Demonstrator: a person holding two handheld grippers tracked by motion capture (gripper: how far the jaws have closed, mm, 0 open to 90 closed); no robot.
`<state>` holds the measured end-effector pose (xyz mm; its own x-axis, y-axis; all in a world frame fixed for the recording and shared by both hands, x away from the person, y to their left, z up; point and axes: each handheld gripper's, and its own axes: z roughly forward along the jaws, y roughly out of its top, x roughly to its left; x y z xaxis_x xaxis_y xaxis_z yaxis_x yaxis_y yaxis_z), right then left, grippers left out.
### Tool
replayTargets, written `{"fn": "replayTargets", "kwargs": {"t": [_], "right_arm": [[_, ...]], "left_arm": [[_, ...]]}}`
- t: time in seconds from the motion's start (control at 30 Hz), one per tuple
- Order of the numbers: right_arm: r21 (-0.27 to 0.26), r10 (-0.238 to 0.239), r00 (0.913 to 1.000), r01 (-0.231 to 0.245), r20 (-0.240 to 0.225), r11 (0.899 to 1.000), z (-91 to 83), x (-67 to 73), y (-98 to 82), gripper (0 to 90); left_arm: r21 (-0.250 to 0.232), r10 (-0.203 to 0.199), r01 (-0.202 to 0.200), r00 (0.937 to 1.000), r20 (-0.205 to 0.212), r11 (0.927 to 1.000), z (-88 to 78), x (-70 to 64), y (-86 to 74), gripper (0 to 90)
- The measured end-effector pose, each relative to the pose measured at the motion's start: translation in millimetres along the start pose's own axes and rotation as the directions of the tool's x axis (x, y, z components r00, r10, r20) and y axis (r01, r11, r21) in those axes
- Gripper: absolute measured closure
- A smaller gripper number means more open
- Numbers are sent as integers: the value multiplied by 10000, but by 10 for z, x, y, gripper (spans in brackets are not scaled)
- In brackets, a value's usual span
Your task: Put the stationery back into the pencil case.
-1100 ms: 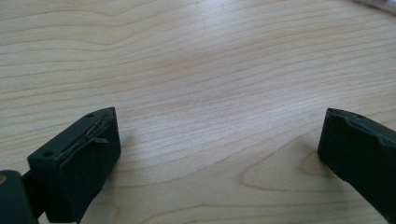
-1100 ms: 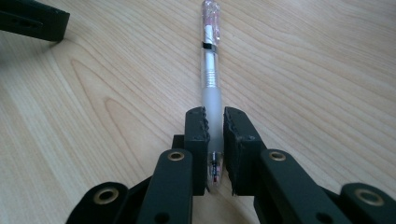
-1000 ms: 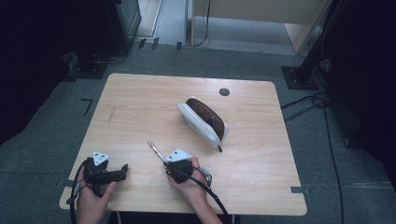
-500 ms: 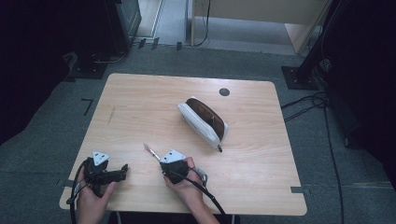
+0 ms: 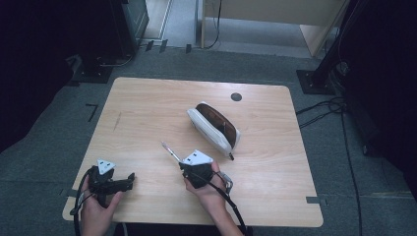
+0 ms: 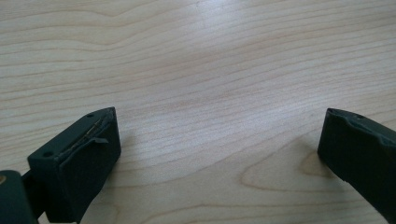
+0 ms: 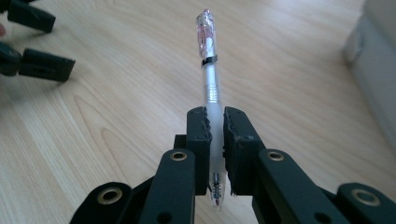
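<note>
While the right tongs (image 7: 214, 122) clamp the clear ballpoint pen (image 7: 209, 70) above the surface (image 5: 147, 113), carry it level to the open pencil case (image 5: 214, 127) and lower it lengthwise inside. The left tongs (image 6: 219, 140) rest released, holding nothing.

The right hand-held gripper (image 5: 178, 158), jaws closing on the pen (image 7: 211, 88), has lifted it off the table (image 5: 147, 108).
</note>
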<state>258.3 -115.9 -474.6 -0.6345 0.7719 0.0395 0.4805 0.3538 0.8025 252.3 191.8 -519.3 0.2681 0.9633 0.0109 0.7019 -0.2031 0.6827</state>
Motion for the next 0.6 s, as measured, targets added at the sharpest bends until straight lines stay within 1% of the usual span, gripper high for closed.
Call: {"fn": "replayTargets", "kwargs": {"t": [0.2, 0.37, 0.43, 0.5, 0.6], "right_arm": [[-459, 86, 9996, -74, 263, 9989, -284, -184, 130, 818], [-694, 179, 9983, -141, 546, 9975, -493, -357, 224, 818], [-767, 162, 9973, -107, 711, 9970, -569, -424, 259, 817], [-869, 257, 9962, -184, 834, 9961, -644, -493, 299, 818], [-976, 224, 9933, -113, 1131, 9952, -748, -601, 356, 817]], "left_arm": [[-3, 0, 0, 10000, -5, 10000, 0, 0, 0, 0], [2, 16, -16, 10000, -6, 10000, 0, 1, 0, 0], [-7, -6, 6, 10000, -4, 10000, 0, 0, 0, 0], [6, 9, -9, 10000, -3, 10000, 0, 1, 0, 0], [6, 11, -11, 10000, -4, 10000, 0, 1, 0, 0]]}}
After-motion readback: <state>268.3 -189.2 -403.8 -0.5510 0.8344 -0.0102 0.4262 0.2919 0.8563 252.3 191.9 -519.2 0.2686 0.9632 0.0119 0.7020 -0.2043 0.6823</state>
